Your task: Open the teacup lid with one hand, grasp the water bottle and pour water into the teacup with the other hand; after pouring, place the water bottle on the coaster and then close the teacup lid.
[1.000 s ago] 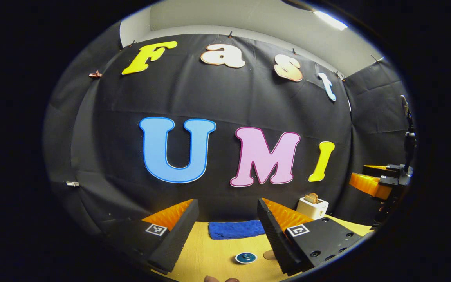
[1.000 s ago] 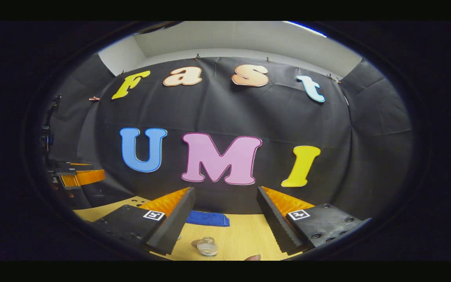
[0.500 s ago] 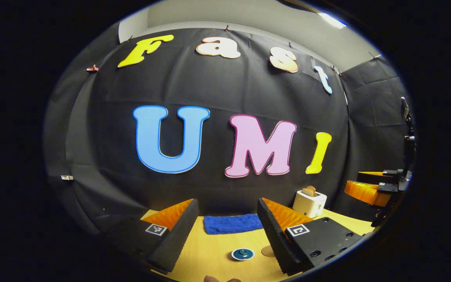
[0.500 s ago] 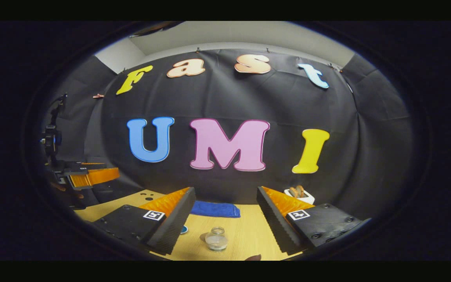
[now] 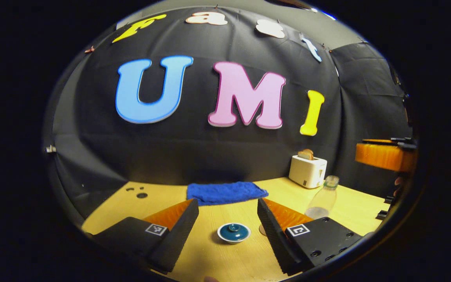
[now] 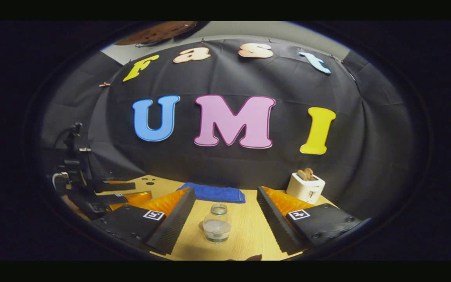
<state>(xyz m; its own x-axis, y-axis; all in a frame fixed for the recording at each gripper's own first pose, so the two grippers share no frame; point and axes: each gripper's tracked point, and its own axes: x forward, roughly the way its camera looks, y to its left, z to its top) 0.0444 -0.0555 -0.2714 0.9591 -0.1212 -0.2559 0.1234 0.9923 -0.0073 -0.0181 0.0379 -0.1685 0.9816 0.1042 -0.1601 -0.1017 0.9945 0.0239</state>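
Both of your grippers have tipped down toward the desk (image 5: 225,266) over the last second, so the task's things now sit higher and fuller between the jaws than they did before.

Nearest to you, the left gripper (image 5: 228,225) has its jaws spread wide with nothing between them. The teacup lid (image 5: 233,231) lies just ahead in the gap, seated on the teacup (image 5: 233,239), and neither finger touches it. A moment ago it was a small disc at the bottom edge; now its knob is plain to see. The coaster (image 5: 262,229) peeks out just beside the right finger.

The right gripper (image 6: 225,223) is likewise wide open and empty, and the water bottle (image 6: 217,224) stands upright between its fingers, apart from both, where earlier only its top showed.

Farther back lie the blue cloth (image 5: 225,192) and the toaster (image 5: 307,170) against the wall.

So you are lined up on both targets but have gripped nothing; by my reading the lid lift comes first, then the bottle.
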